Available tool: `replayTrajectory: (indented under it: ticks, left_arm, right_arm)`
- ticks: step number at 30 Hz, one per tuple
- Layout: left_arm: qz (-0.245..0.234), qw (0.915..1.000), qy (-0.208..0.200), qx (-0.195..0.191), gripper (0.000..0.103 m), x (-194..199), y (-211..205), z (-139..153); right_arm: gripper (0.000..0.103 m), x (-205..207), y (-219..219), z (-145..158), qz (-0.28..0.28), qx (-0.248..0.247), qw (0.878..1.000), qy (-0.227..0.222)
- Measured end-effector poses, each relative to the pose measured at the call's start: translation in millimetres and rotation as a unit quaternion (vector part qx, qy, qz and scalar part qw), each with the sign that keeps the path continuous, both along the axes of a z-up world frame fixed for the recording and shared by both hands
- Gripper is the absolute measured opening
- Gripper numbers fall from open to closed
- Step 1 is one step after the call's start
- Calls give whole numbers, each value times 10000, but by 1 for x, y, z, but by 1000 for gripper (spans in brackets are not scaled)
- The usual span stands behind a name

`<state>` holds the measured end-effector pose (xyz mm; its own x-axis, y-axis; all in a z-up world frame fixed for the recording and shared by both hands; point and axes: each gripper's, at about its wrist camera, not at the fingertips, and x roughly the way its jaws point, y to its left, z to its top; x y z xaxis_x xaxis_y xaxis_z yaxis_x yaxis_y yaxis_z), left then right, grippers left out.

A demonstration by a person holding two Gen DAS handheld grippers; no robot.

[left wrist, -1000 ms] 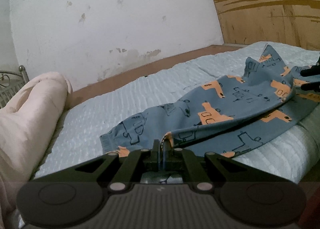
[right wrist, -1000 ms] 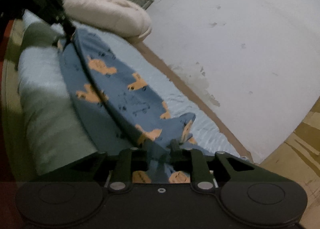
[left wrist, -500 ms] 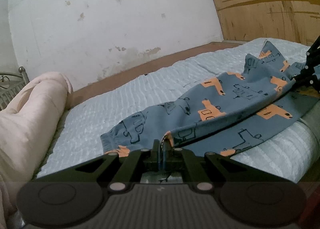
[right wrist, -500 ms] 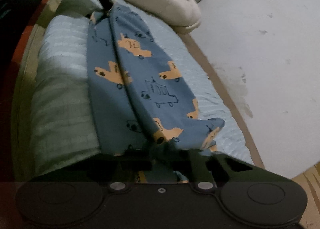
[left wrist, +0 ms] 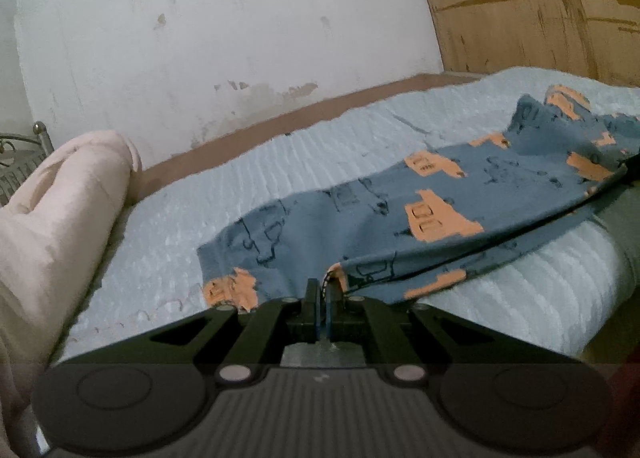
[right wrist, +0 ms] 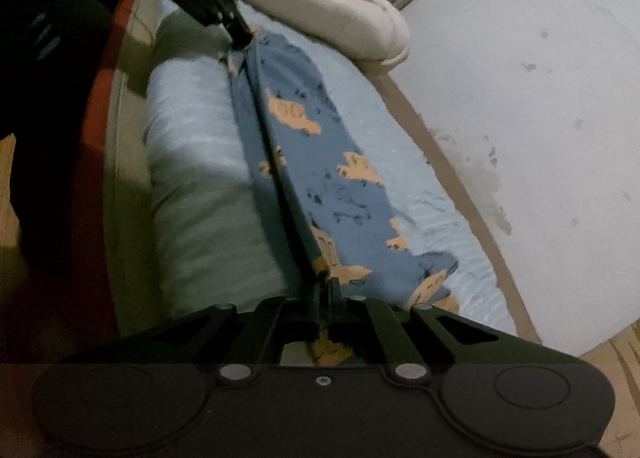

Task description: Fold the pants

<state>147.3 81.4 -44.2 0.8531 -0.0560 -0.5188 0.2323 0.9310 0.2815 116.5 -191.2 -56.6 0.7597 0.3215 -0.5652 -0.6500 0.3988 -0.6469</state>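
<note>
We see the bed point(left wrist: 328, 162) with blue pants point(left wrist: 400, 210) stretched along its near edge. Our left tool point(left wrist: 322, 290) is clamped on one end, our right tool point(right wrist: 324, 290) on the other.

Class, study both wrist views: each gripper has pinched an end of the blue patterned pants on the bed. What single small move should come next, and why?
Probably lift both ends together and carry them toward the wall. The left gripper and the right gripper, whose jaws have just closed, each pinch the near edge of the pants, stretched taut along the front of the bed; the far half lies flat, ready for the near half to be laid over it.
</note>
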Motion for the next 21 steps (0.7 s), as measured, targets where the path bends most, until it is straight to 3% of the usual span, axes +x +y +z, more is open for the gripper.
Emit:
replayTrajectory:
  ticks: [7, 9, 10, 11, 12, 13, 14, 18, 21]
  left_arm:
    - [51, 9996, 221, -141, 3, 3, 2, -5]
    - [86, 9997, 219, -114, 10, 1, -1, -5]
    - [90, 9997, 214, -98, 18, 0, -3, -4]
    - [93, 9997, 204, -96, 36, -2, -5, -2]
    - [102, 9997, 198, -110, 48, -4, -8, -1]
    - [126, 9996, 182, -154, 69, -6, -10, 2]
    - [156, 9995, 170, -201, 82, -7, -13, 4]
    - [176, 9980, 147, -587, 99, -13, -31, 15]
    - [84, 9962, 101, -866, 102, -13, -53, 21]
  right_arm:
    - [2, 5, -3, -10, -261, 420, 9987, 88]
    - [4, 4, -6, -11, -348, 591, 9976, 57]
    - [5, 4, -8, -12, -420, 697, 9967, 43]
    - [11, 5, -10, -12, -481, 798, 9956, 37]
    - [21, 5, -12, -11, -580, 919, 9941, 5]
    - [25, 5, -14, -10, -684, 1020, 9924, -40]
    - [35, 5, -17, -9, -806, 1159, 9900, -83]
    - [81, 4, -39, 1, -1320, 1859, 9736, -130]
    - [100, 0, -63, 6, -1688, 2336, 9574, -190]
